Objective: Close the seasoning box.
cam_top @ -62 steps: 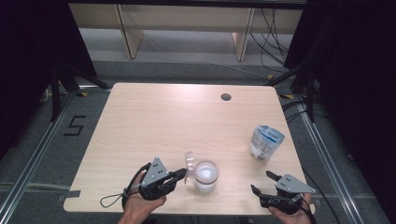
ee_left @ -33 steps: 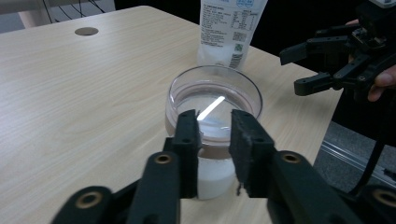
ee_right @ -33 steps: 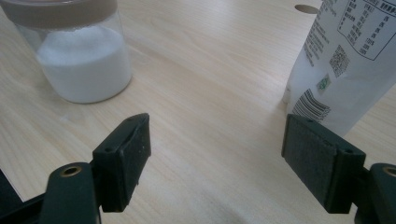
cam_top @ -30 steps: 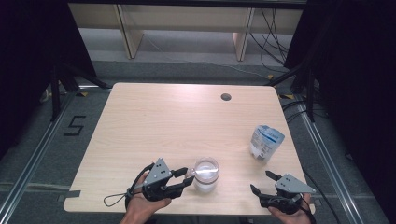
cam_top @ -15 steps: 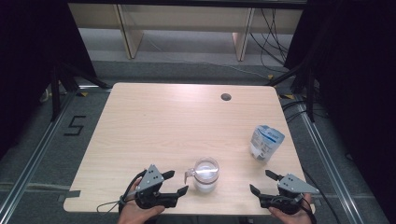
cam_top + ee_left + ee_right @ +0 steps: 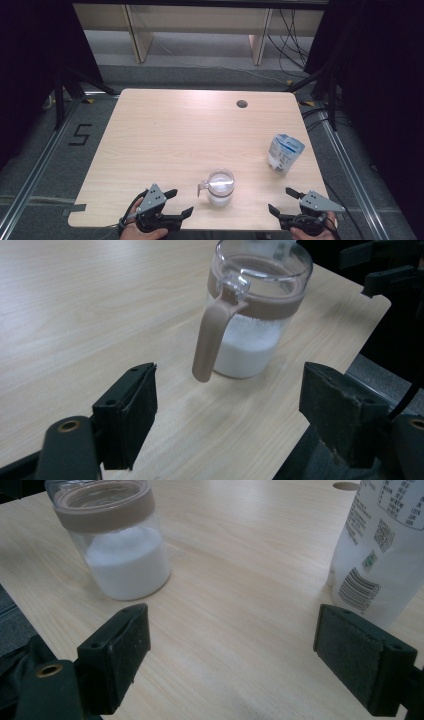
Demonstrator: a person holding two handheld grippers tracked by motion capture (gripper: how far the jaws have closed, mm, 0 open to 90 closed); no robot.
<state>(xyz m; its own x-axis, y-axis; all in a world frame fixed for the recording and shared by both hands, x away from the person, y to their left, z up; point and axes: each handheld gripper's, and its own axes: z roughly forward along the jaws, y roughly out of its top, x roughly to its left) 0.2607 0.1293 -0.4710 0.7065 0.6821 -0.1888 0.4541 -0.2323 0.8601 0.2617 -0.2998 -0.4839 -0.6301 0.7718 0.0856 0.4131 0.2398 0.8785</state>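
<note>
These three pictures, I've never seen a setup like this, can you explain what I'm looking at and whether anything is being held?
A person sits at a wooden table holding a hand-held grasping tool in each hand: the left tool and the right tool. One picture looks down from above the person. The other two come from small cameras riding on each tool, looking out between its two black jaws. On the table stand a clear jar with a brown handle, part full of white powder, and a white pouch to its right. Both tools are open and hold nothing.

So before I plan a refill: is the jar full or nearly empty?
Roughly half full: white powder in the clear jar reaches about mid-height in both gripper views.
</note>
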